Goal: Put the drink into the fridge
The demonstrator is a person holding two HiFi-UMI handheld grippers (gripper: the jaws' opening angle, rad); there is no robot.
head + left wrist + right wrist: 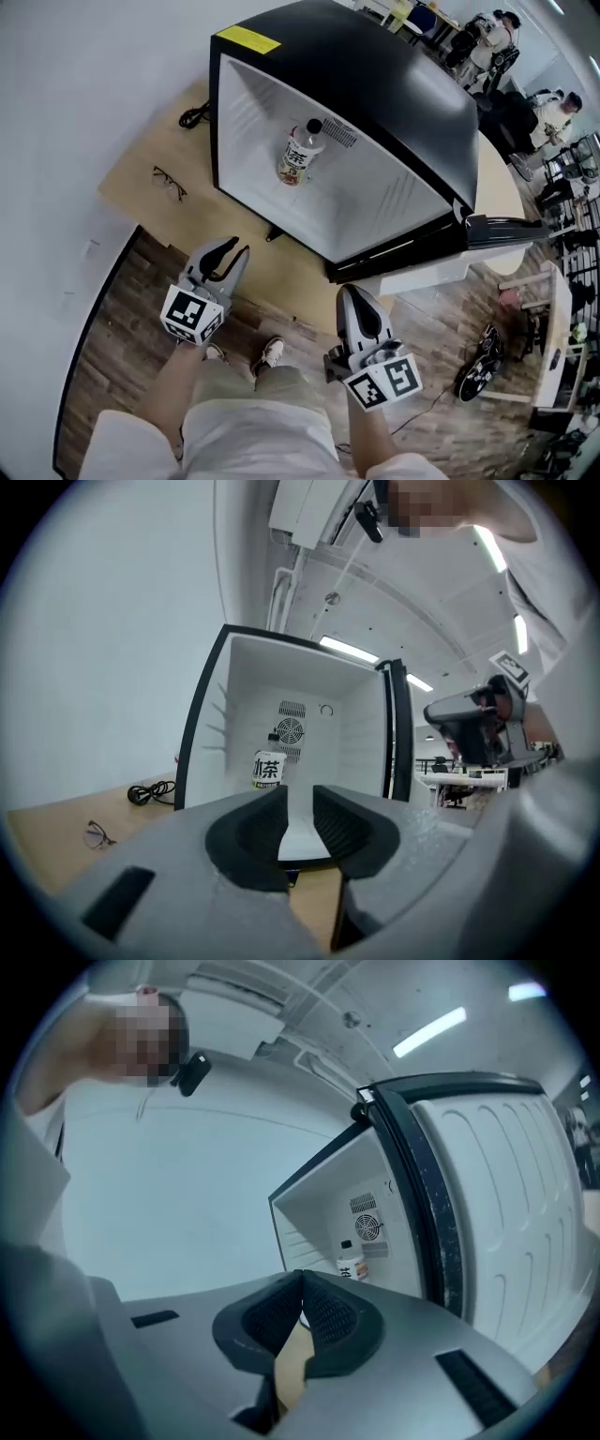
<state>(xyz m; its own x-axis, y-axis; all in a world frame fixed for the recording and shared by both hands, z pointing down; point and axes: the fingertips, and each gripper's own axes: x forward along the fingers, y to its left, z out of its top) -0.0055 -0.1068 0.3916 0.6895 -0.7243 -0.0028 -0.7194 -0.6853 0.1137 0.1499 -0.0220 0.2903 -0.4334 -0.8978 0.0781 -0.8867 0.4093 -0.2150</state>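
Observation:
The drink bottle (302, 150), with a white label and a black cap, stands upright inside the open black fridge (375, 84), near its back wall. It also shows in the left gripper view as the bottle (267, 769) and in the right gripper view as the bottle (351, 1265). My left gripper (238, 247) hangs in front of the fridge, well short of it. Its jaws stand a small gap apart with nothing between them (298, 799). My right gripper (352, 291) is lower right, its jaws closed tip to tip and empty (301, 1277).
The fridge door (497, 230) is swung open to the right. Glasses (169, 181) and a black cable (194, 115) lie on the wooden platform (141, 159) left of the fridge. People sit at desks at the back right. A black object (478, 361) lies on the floor.

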